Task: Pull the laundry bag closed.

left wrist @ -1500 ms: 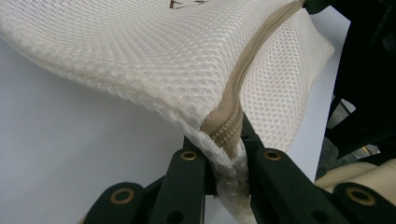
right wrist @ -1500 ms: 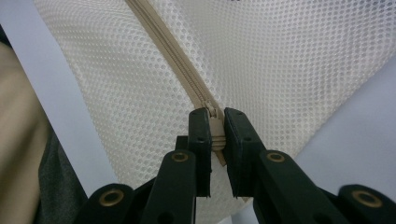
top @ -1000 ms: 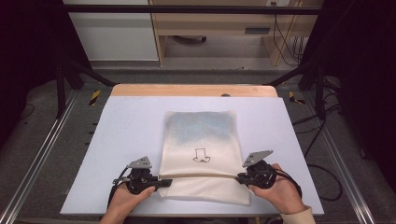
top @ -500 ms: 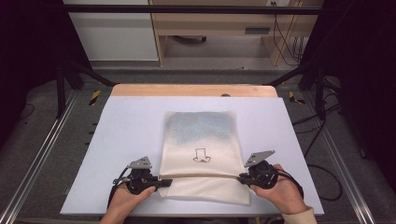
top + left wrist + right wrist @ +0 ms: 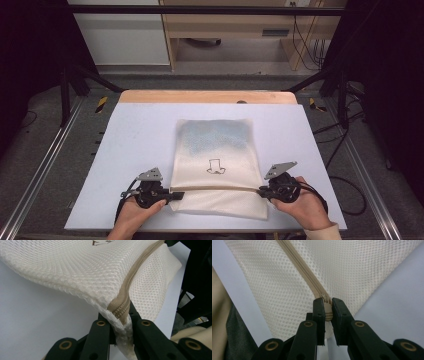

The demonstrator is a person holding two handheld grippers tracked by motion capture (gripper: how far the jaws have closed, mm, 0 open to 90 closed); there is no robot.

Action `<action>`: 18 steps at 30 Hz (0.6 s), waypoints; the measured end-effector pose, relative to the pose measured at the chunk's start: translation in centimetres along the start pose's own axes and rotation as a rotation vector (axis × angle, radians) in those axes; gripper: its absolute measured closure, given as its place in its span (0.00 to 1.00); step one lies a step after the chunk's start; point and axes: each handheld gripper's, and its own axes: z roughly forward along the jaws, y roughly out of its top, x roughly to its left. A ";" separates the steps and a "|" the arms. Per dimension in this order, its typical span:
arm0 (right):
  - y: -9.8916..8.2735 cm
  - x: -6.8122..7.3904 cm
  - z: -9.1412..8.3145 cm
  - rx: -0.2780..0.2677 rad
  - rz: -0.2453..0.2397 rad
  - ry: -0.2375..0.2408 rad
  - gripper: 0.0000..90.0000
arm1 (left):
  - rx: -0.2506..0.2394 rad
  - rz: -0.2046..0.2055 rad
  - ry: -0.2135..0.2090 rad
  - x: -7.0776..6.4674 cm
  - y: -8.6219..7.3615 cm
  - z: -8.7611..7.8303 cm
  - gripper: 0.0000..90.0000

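Tongs clamped at both ends of a zipper: left tongs (image 5: 172,195) pinch the mesh bag (image 5: 217,165) at its zipper (image 5: 122,307) end, right tongs (image 5: 261,191) likewise. Bag lies flat near the front edge of the white counter (image 5: 130,145), between the hands.

The mesh bag (image 5: 216,165) is cream with a honeycomb weave, a beige zip (image 5: 125,305) and a small black drawing; the surface (image 5: 125,150) is pale grey-white.
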 end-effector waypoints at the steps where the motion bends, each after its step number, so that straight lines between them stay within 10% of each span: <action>1: -0.1 -0.1 0.0 0.000 -0.004 -0.004 0.91 | 0.000 0.001 -0.003 0.0 0.0 0.0 0.94; 18: -0.5 -0.3 -0.1 -0.001 0.011 -0.006 0.91 | 0.002 0.013 0.001 -0.2 0.1 0.1 0.94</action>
